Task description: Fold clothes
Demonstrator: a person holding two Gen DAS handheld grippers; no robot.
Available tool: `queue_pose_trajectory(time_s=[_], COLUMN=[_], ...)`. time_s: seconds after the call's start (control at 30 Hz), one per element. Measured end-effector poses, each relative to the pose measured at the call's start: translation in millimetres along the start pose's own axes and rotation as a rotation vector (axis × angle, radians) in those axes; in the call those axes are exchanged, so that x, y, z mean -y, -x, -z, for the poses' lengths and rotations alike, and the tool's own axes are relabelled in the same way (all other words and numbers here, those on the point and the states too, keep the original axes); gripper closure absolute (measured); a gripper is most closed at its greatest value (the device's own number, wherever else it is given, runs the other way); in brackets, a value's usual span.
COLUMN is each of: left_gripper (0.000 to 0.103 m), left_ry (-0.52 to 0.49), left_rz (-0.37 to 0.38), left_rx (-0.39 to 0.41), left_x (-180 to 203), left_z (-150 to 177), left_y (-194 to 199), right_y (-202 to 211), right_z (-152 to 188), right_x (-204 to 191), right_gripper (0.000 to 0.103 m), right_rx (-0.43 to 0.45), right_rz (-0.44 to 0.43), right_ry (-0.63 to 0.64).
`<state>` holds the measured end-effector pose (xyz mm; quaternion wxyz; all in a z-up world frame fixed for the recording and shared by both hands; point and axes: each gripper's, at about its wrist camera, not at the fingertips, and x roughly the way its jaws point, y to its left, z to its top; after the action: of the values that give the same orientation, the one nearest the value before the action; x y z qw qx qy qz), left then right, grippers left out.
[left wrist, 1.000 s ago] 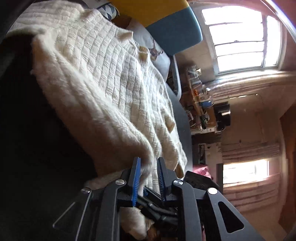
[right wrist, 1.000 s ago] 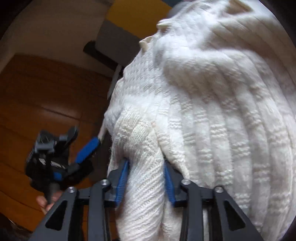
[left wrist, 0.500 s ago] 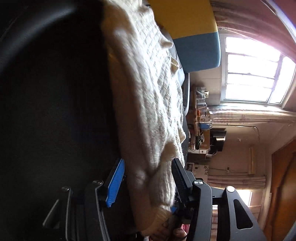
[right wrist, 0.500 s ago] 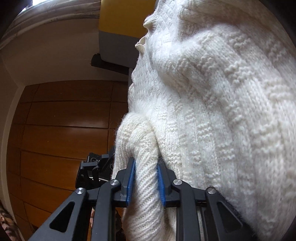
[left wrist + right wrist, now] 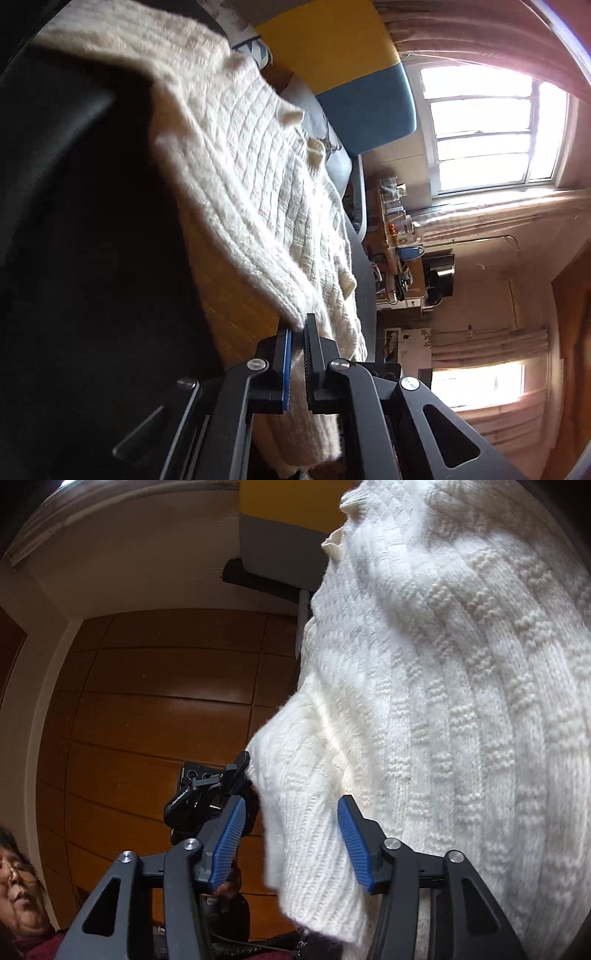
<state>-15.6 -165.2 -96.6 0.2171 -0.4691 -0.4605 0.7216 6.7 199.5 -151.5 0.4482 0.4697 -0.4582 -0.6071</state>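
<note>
The cream sweater (image 5: 236,177) stretches away from the left gripper (image 5: 298,345), whose jaws pinch its edge. The right gripper (image 5: 291,845) is opening its jaws around the ribbed cuff (image 5: 310,834) beside that edge.

On the black body of the left hand-held gripper (image 5: 242,775), seen just left of the white sweater (image 5: 443,701), small white letters seem to say "GenRobot.AI". No other text is readable.

Black fingers (image 5: 352,834), blue ribbed pads, seemingly maroon top (image 5: 33,945)
</note>
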Motion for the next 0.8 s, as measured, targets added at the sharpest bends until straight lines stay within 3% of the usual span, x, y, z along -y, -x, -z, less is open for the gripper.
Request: queue_pose_trajectory(time_s=[0.1, 0.17, 0.23, 0.3, 0.33, 0.43, 0.5, 0.57, 0.63, 0.67, 0.8], left_gripper=[0.097, 0.096, 0.085, 0.062, 0.061, 0.058, 0.057, 0.059, 0.091, 0.095, 0.096], left_ry=[-0.011, 0.049, 0.124, 0.178, 0.187, 0.171, 0.099, -0.007, -0.114, -0.139, -0.183], left_rz=[-0.068, -0.109, -0.140, -0.146, -0.144, -0.163, -0.208, -0.265, -0.363, -0.399, -0.539], left_rx=[0.054, 0.058, 0.056, 0.068, 0.079, 0.092, 0.073, 0.046, 0.020, 0.014, 0.039], left_x=[-16.2, -43.1, -73.2, -94.1, -100.0, -107.6, -98.4, -80.2, -65.2, -62.8, -66.3], left_z=[-0.2, 3.1, 7.1, 13.0, 16.4, 26.6, 33.3, 39.9, 46.0, 48.3, 51.3], left_y=[44.4, 59.3, 72.1, 80.2, 83.3, 85.6, 77.4, 63.1, 49.8, 47.4, 59.0], right_y=[-15.0, -24.3, -30.2, -35.2, -37.9, -47.0, -52.4, -61.9, -65.5, -66.4, -67.5], right_z=[6.5, 8.3, 10.4, 12.5, 13.5, 14.1, 13.7, 10.8, 12.3, 14.0, 17.7], right_x=[-10.4, -16.9, -21.8, -25.6, -27.4, -36.7, -46.2, -52.9, -52.4, -49.2, -44.6], right_gripper=[0.046, 0.046, 0.046, 0.046, 0.046, 0.046, 0.046, 0.046, 0.046, 0.046, 0.047], right_rx=[-0.041, -0.064, -0.085, -0.096, -0.100, -0.097, -0.084, -0.076, -0.089, -0.105, -0.105], right_rz=[0.105, 0.178, 0.238, 0.288, 0.312, 0.391, 0.444, 0.525, 0.616, 0.643, 0.647], right_ry=[0.085, 0.128, 0.157, 0.179, 0.190, 0.244, 0.304, 0.358, 0.402, 0.412, 0.444])
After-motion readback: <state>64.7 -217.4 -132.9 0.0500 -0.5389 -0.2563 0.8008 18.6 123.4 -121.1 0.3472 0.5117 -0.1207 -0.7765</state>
